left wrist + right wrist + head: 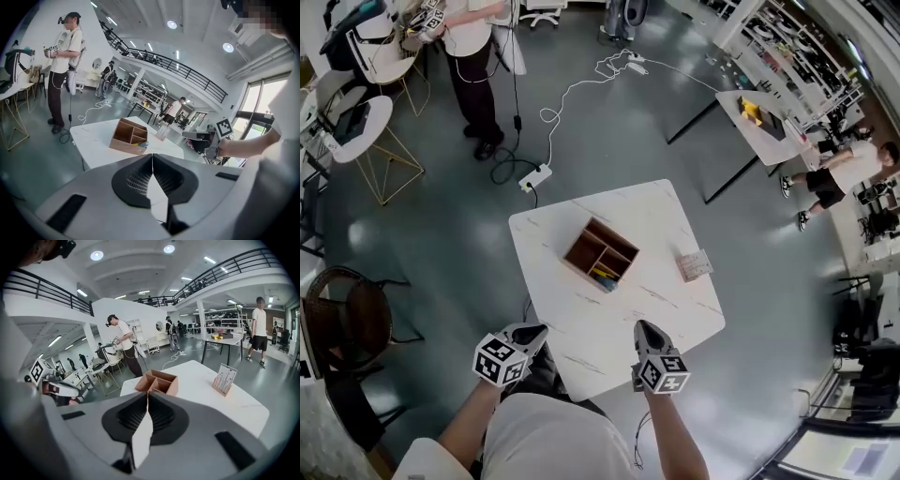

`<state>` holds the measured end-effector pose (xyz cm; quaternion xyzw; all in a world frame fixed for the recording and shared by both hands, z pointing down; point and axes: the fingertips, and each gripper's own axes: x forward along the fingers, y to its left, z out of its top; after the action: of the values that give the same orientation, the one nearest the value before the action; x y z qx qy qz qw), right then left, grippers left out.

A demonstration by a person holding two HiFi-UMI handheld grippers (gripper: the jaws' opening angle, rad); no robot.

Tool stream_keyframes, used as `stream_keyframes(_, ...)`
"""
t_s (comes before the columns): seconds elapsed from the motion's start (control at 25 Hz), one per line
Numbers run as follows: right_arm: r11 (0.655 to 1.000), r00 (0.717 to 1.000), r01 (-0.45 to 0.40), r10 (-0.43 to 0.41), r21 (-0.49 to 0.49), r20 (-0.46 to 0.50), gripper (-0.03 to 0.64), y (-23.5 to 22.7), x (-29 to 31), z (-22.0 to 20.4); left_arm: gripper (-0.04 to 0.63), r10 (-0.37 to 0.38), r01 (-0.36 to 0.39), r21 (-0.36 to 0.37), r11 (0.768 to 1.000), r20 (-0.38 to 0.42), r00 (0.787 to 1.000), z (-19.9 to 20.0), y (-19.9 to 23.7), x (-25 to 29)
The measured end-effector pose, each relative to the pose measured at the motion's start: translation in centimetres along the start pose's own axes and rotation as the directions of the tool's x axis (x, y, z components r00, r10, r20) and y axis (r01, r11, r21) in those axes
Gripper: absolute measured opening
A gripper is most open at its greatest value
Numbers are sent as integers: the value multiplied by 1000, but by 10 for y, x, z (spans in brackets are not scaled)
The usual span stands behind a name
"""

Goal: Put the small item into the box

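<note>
Head view: L hand-held gripper (534,331) & R hand-held gripper (645,327) clenched empty, box (584,247) on table (647,217)

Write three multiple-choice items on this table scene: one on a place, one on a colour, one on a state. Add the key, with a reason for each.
1. In the head view, where does the card stand sit relative to the wooden box?
A. Inside it
B. To its right on the table top, apart from it
C. On the floor

2. What colour is the table top?
A. White
B. Black
C. Green

3. How do the jaws of the left tool and the right tool stand?
A. Both wide apart
B. Both together, with nothing between them
C. Left closed on the box, right apart

Key:
1 B: bare table top shows between the card stand and the wooden box.
2 A: the surface is white with faint marbling.
3 B: each gripper view shows its jaws meeting along a line, with nothing held.
</note>
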<state>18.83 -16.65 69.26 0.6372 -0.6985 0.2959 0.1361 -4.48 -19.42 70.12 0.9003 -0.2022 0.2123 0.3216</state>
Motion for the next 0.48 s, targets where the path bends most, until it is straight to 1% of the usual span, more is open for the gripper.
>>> stream_keyframes(0.12,1000,999,-14,13,18,35,29,3,-28,-3,14,19,-19,3,1000,12,1000,-5,-18,-13)
stream_keyframes(0.24,999,998,-25,23,27,67,28,6,-56,-8,14,35,-35,22,999,15,999,-12,-35,-24)
stream_keyframes(0.48,998,995,-16,10,62,96,28,7,-109,-39,14,41,-42,52,998,14,999,-35,-68,-40)
